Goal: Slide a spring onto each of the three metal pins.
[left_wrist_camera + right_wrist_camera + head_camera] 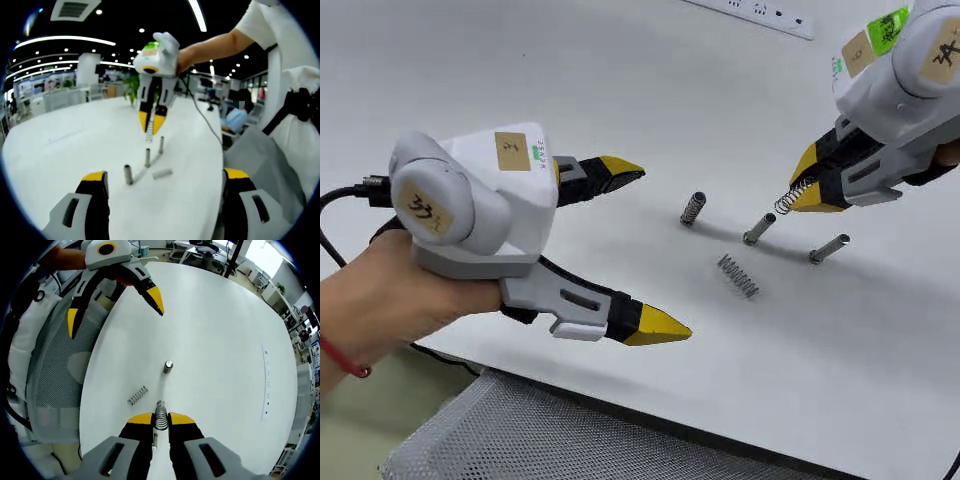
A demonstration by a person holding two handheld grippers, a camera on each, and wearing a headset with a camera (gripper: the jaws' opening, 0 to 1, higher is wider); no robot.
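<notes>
The right gripper (800, 195) has its fingers closed on a spring (782, 204), just above the middle metal pin (758, 229). Line the coil's bore up with the pin before lowering — a tilt would likely snag the rim. The left gripper (664, 251), fingers wide open, hovers at nine o'clock; a loose spring (738, 276) lies on the tabletop (620, 60) at six.
</notes>
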